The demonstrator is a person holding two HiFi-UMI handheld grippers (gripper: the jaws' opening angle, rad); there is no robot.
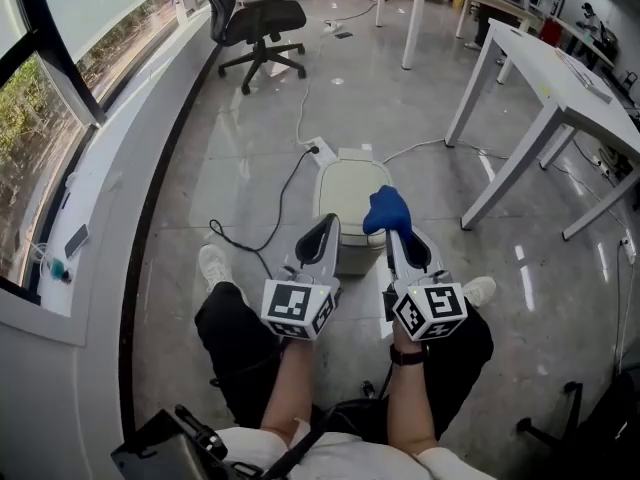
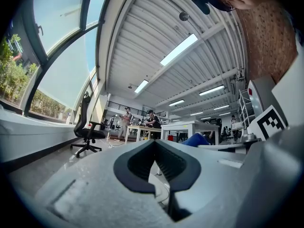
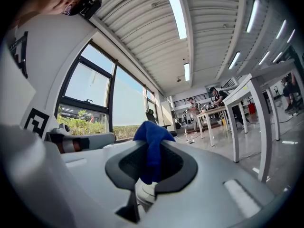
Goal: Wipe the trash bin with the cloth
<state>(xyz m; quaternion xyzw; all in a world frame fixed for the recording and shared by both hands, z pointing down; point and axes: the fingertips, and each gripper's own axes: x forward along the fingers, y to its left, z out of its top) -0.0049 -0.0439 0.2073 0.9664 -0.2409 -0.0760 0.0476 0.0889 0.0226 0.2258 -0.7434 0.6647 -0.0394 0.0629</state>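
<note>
The trash bin (image 1: pixel 350 183) sits on the floor between the person's feet with nothing bracing it. A hard wipe could shove it back into the power strip (image 1: pixel 320 149) and cable (image 1: pixel 290 183). The left gripper (image 1: pixel 326 226) hangs near it, jaws closed on nothing. The right gripper (image 1: pixel 398 230) has its jaws pinched on the blue cloth (image 1: pixel 387 208), which is mostly bunched past the tips and might drag free.

Cloth (image 1: pixel 387 209) in right tongs (image 1: pixel 393 235), over bin (image 1: pixel 344 184)
</note>
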